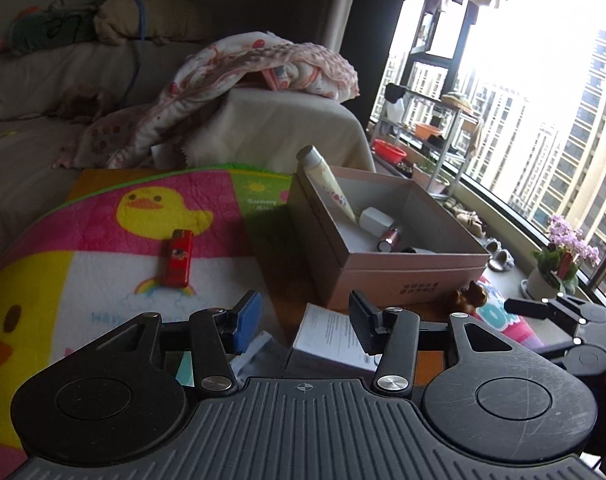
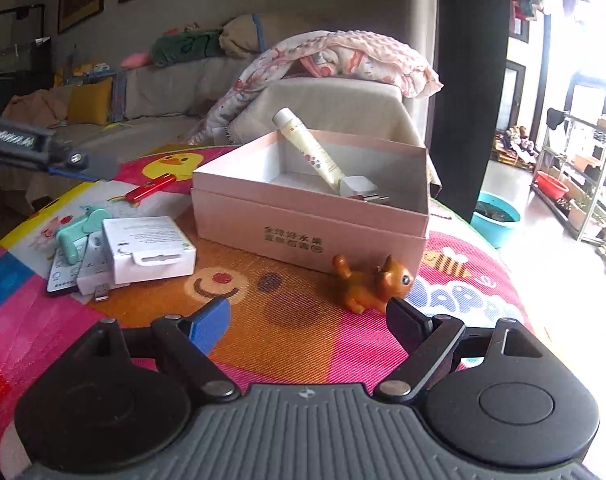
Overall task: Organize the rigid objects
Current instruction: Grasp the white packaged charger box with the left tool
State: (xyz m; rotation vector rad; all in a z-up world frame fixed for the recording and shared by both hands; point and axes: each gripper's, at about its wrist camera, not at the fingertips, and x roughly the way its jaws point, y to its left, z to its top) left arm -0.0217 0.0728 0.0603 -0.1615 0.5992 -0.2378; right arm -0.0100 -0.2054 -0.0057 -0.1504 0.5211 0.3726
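Open mat (image 2: 303, 320) in front of right claw (image 2: 309, 318); only toy cat (image 2: 373, 282) sits close, just before pink box (image 2: 303, 228). Box top is open (tube (image 2: 309, 150) leans inside). White carton (image 2: 149, 250) & remote crowd left side.

Each gripper, left (image 1: 303, 324) and right (image 2: 309, 320), has a grey ribbed base plate with a small crosshair mark at its front centre. Two round black discs sit on either side of it, the right ones scuffed. Black link arms run forward from silver pivot screws. One finger carries a blue textured pad (image 1: 249, 318), the other a black pad (image 1: 361, 322). The same blue (image 2: 209, 320) and black (image 2: 407, 320) pairing shows on the right.
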